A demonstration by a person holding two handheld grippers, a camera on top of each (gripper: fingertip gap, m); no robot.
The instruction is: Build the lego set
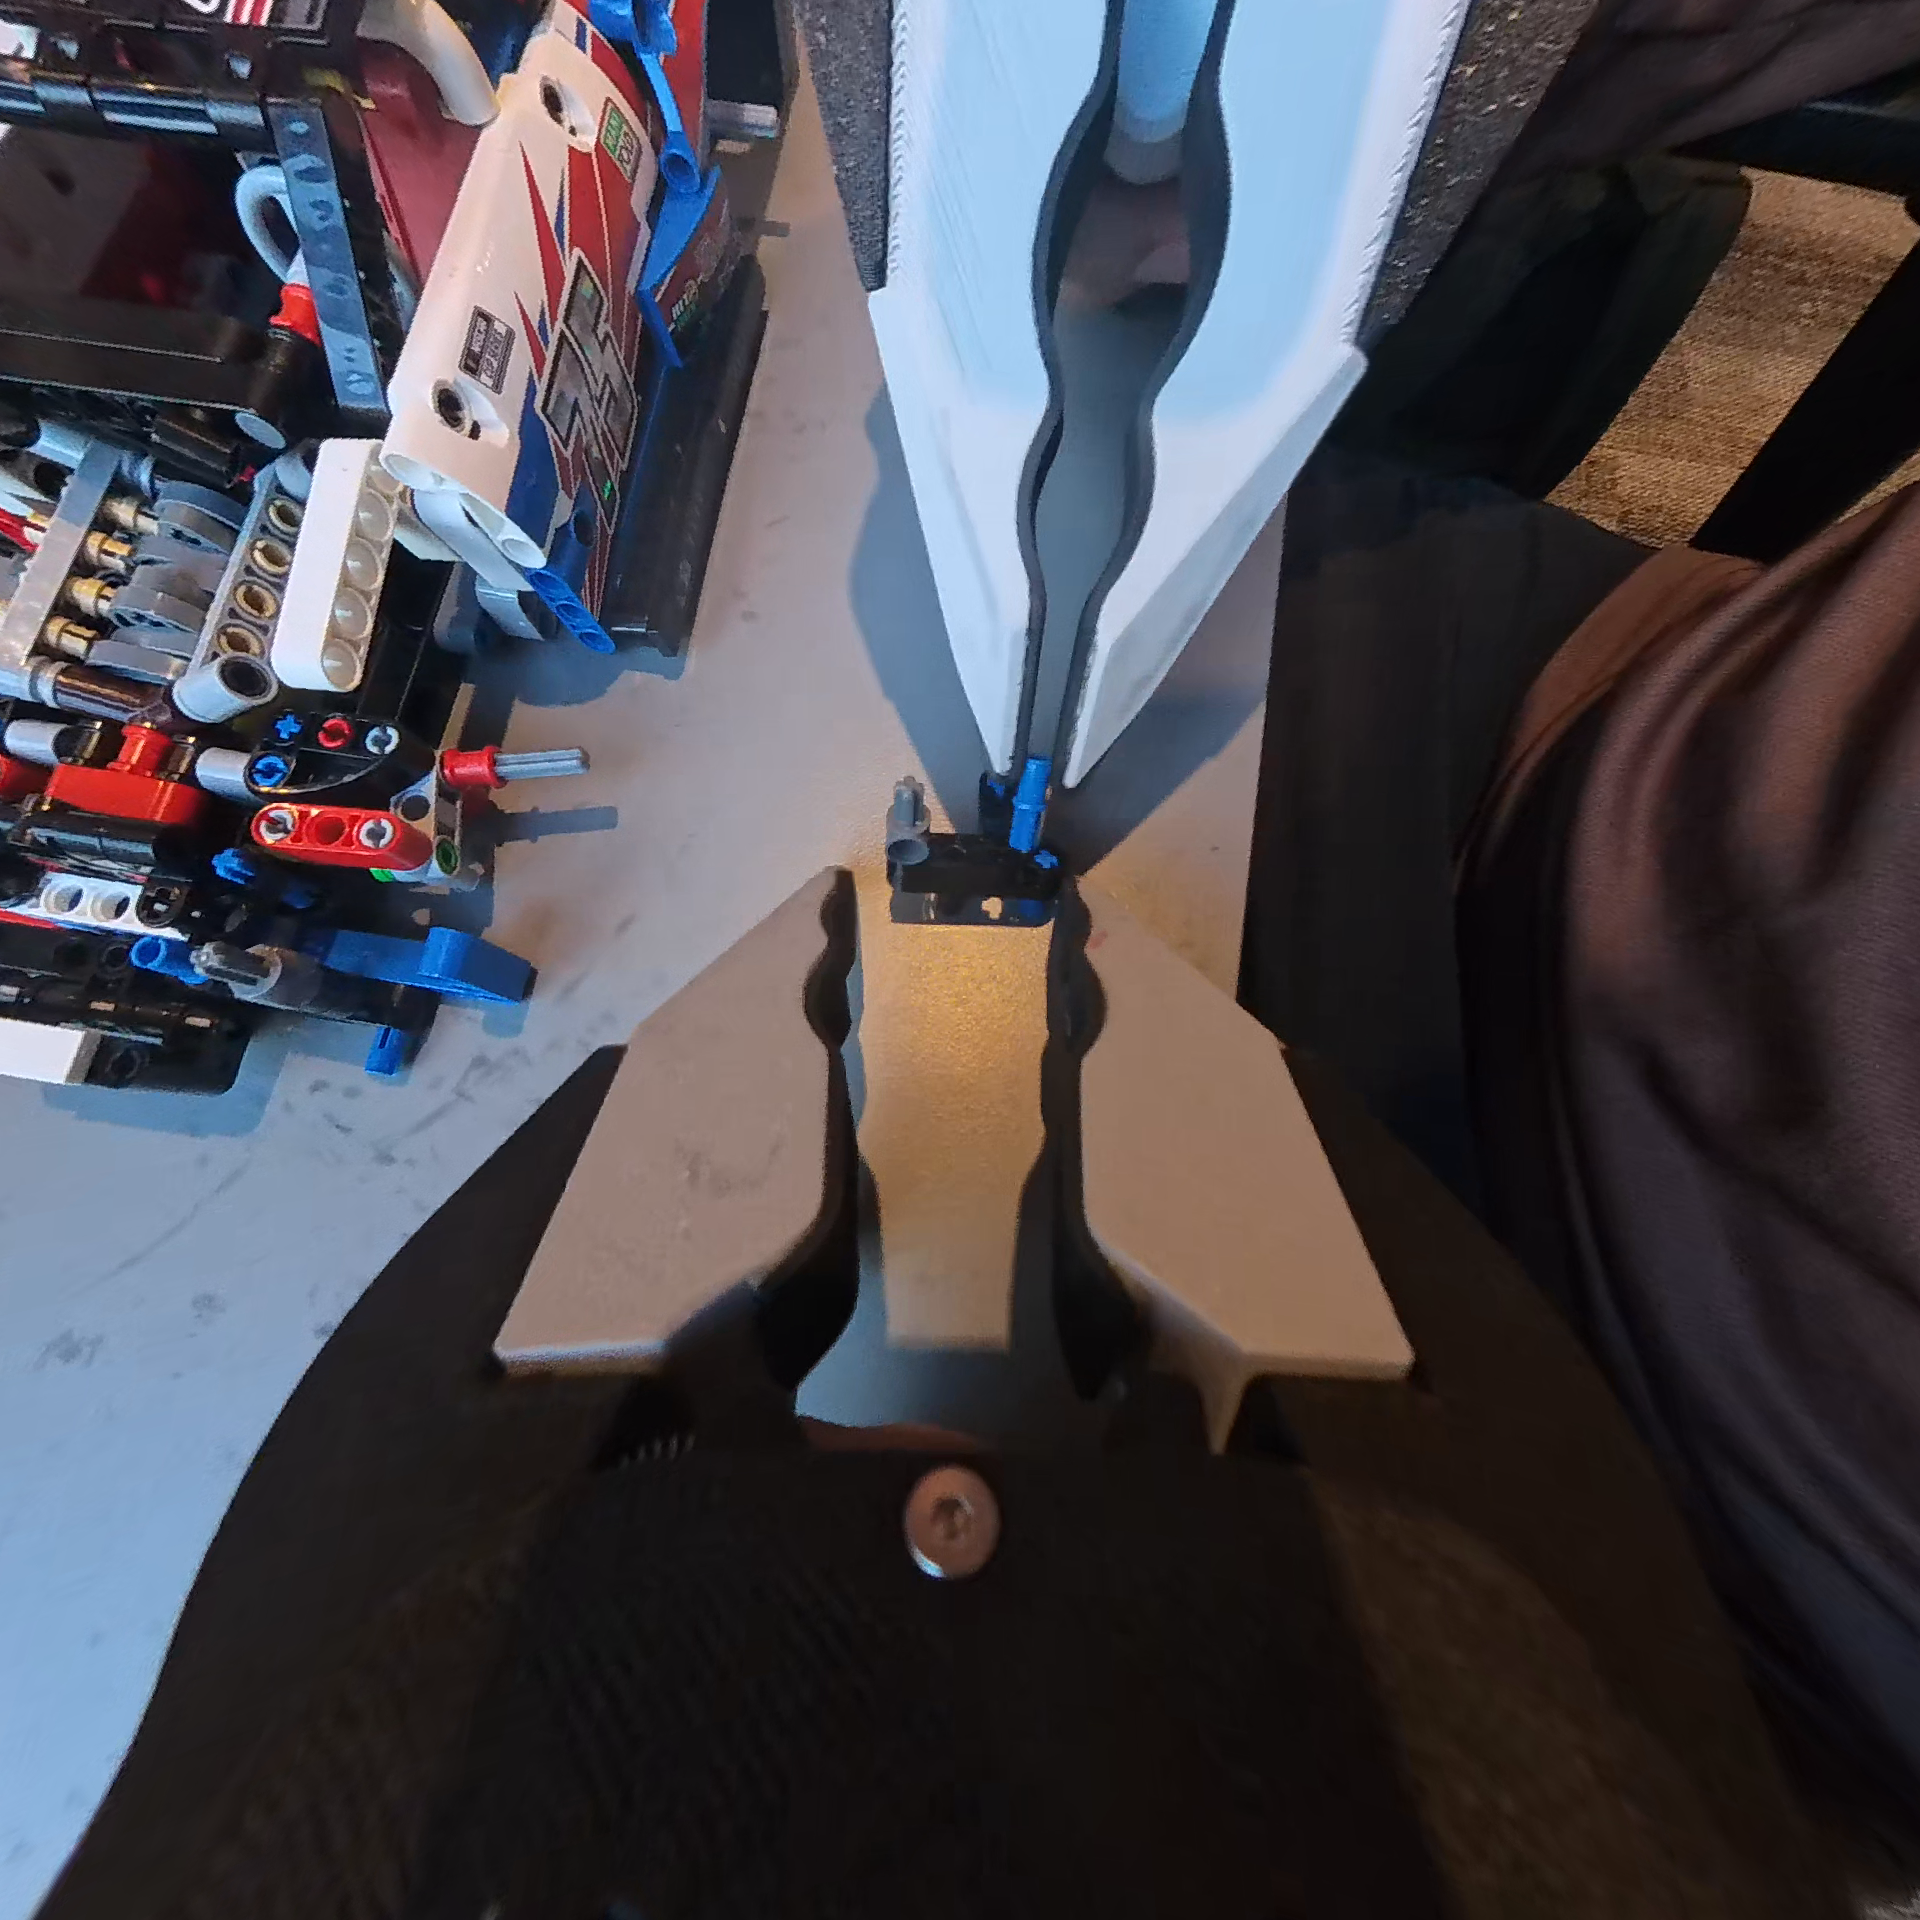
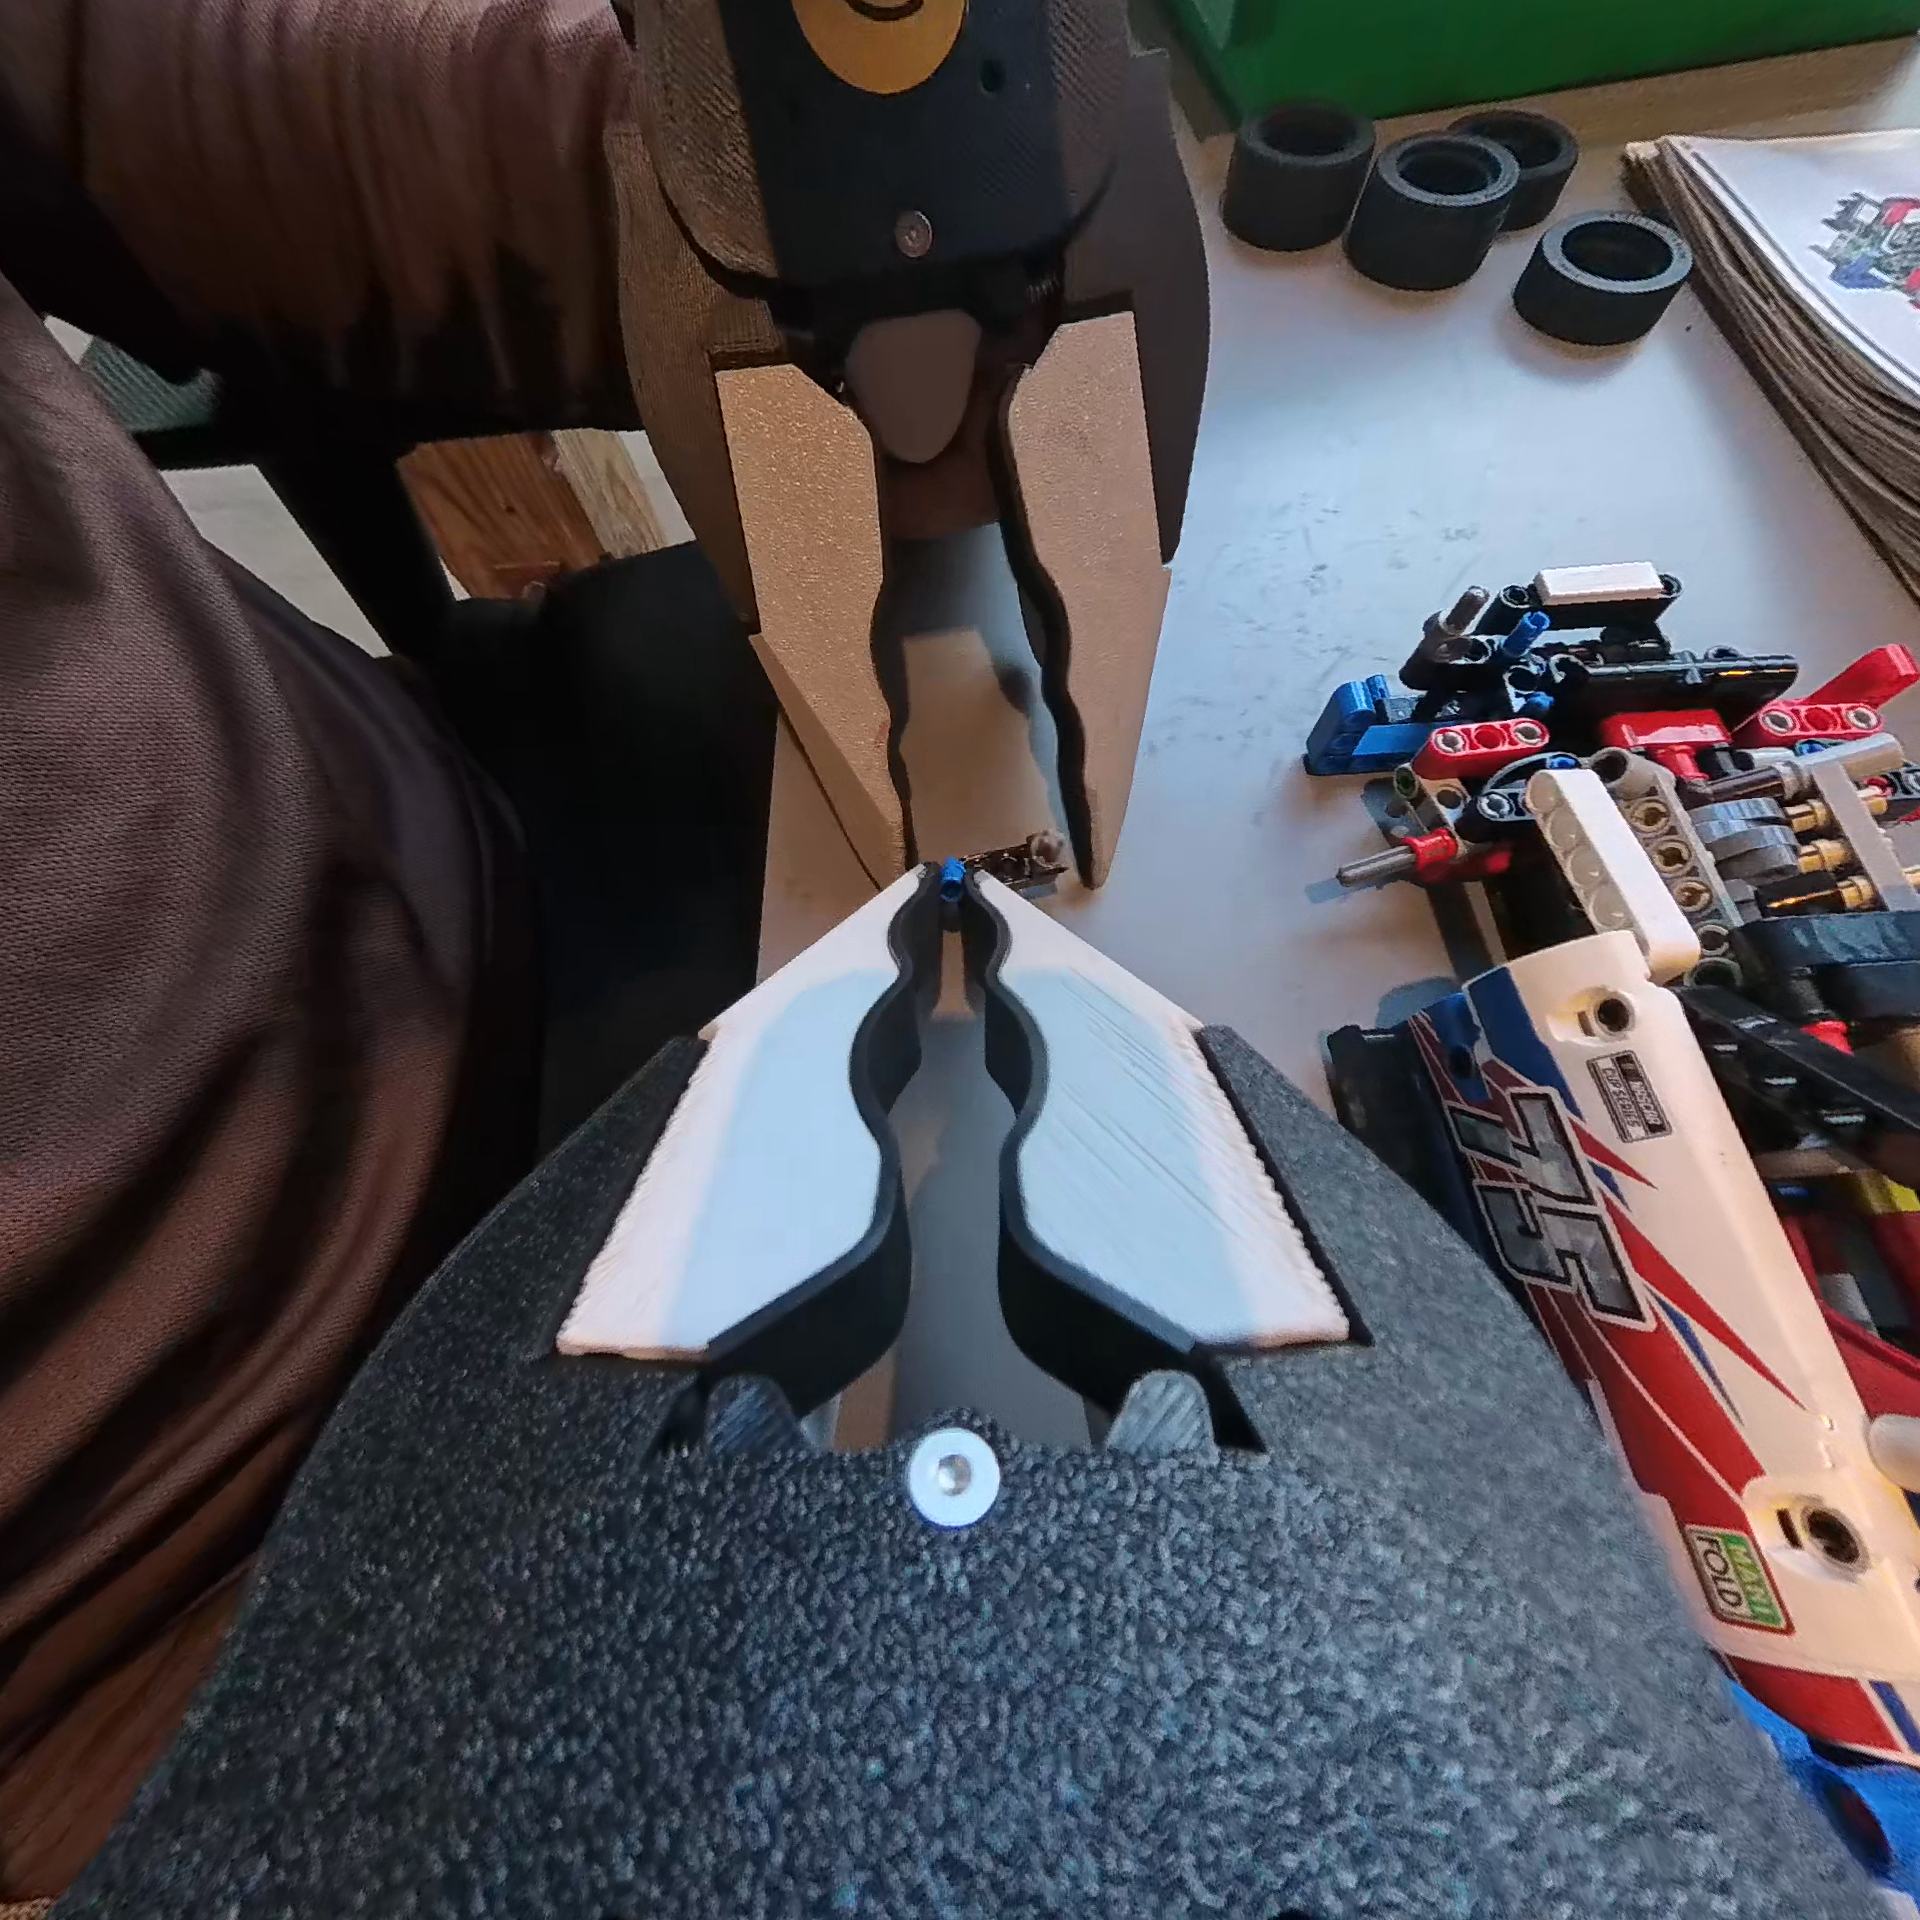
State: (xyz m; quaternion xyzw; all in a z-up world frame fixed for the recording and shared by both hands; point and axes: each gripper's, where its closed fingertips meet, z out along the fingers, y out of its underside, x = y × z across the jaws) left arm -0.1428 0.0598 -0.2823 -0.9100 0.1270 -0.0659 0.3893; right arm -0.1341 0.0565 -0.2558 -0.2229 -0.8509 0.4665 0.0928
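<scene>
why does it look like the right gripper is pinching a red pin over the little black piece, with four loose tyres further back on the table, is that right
Nearly. The pin pinched by the right gripper is blue, not red, as the left wrist view shows. It does sit over the small black piece, and four loose tyres lie further back.

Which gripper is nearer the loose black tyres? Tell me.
Right. The right gripper, shut on a blue pin, sits on the near side of the table from the tyres. The left gripper faces it, open around the small black piece, apparently slightly farther.

Grippers: two, left gripper (image 1: 956, 904) and right gripper (image 2: 948, 883)
Black tyres (image 2: 1434, 213): four
Part-built lego car (image 2: 1662, 935): one
Instruction booklet (image 2: 1818, 260): one
</scene>
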